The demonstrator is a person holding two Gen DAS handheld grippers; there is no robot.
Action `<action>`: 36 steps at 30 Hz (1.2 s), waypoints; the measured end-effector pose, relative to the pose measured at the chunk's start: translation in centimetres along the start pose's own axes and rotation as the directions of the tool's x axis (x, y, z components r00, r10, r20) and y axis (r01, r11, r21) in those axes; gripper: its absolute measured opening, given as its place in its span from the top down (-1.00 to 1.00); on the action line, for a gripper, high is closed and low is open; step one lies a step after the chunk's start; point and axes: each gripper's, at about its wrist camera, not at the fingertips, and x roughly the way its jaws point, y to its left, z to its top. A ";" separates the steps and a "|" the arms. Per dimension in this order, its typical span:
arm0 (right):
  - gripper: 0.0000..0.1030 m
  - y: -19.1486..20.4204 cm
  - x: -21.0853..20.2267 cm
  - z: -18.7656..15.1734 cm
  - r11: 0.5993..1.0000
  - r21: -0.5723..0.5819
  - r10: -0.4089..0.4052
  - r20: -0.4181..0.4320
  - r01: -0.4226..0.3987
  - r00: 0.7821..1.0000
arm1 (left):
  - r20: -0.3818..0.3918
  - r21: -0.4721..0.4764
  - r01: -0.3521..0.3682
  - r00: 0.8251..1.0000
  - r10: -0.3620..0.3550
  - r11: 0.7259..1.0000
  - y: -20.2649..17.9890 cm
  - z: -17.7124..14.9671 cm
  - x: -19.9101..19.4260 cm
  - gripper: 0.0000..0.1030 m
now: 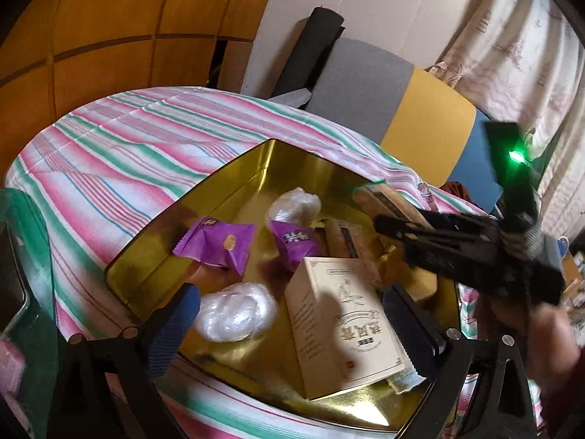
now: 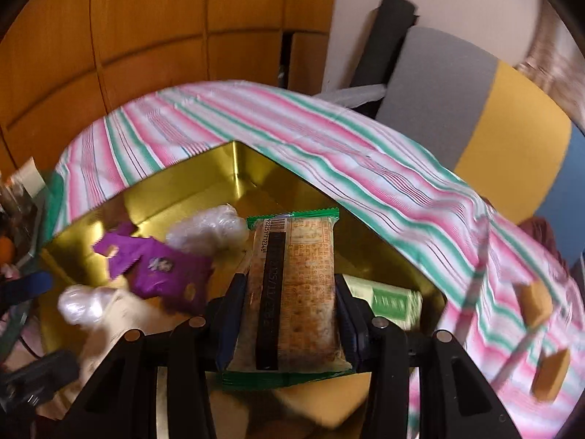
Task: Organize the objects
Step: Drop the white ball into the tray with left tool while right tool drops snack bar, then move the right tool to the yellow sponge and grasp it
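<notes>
Right wrist view: the right hand-held gripper [image 2: 289, 325] is clenched on a cracker packet [image 2: 296, 292], its long axis running forward along the fingers, hanging over the gold tin [image 2: 234, 168]. The left hand-held gripper [image 1: 292, 314] hangs released, empty, over the cream box [image 1: 340, 325].

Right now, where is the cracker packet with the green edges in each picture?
Left wrist view: the cracker packet is right of centre, partly hidden behind the right gripper, above the gold tin.
Right wrist view: it is at bottom centre, clamped between the gripper's fingers.
Shared landmark: the gold tin on the striped cloth.
</notes>
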 end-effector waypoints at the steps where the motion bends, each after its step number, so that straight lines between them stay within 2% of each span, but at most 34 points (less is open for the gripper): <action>1: 0.11 0.2 1.0 0.6 1.000 -0.027 -0.013 -0.025 0.012 1.000 | -0.001 -0.007 -0.002 1.000 0.002 1.000 0.2 0.0 0.0 -0.96; 5: 0.11 0.7 3.2 1.6 0.993 -0.090 -0.085 -0.050 0.081 0.995 | -0.008 -0.026 -0.007 1.000 0.006 1.000 0.8 0.0 0.0 -0.96; 7: 0.11 0.8 3.8 2.2 0.983 -0.108 -0.154 -0.038 0.149 0.987 | -0.006 -0.032 -0.009 1.000 0.008 0.999 0.9 0.0 -0.1 -0.96; 9: 0.11 0.5 3.6 2.5 0.977 -0.097 -0.191 -0.018 0.188 0.981 | -0.005 -0.036 -0.007 1.000 0.007 0.999 1.0 0.0 -0.2 -0.96; 13: 0.10 -0.7 1.1 2.1 0.983 -0.007 -0.185 0.068 0.186 0.980 | -0.003 -0.045 -0.004 1.000 0.003 0.999 1.0 -0.1 -0.4 -0.96; 17: 0.10 -2.1 -0.9 1.2 0.983 0.083 -0.173 0.115 0.164 0.978 | -0.011 -0.042 0.010 1.000 -0.010 0.999 0.5 -0.2 -0.5 -0.96; 26: 0.09 -6.2 -6.2 -4.3 0.940 0.330 -0.139 0.121 0.093 0.983 | -0.025 0.028 0.064 0.998 -0.063 0.998 -2.6 -1.3 -1.5 -0.98; 31: 0.09 -8.1 -7.8 -8.2 0.905 0.414 -0.157 0.103 0.102 0.982 | -0.031 0.117 0.117 0.993 -0.114 0.986 -5.5 -2.4 -2.2 -0.99; 36: 0.09 -10.4 -8.7 -12.9 0.861 0.492 -0.172 0.043 0.128 0.984 | -0.073 0.184 0.191 0.981 -0.180 0.964 -8.2 -3.6 -2.3 -0.99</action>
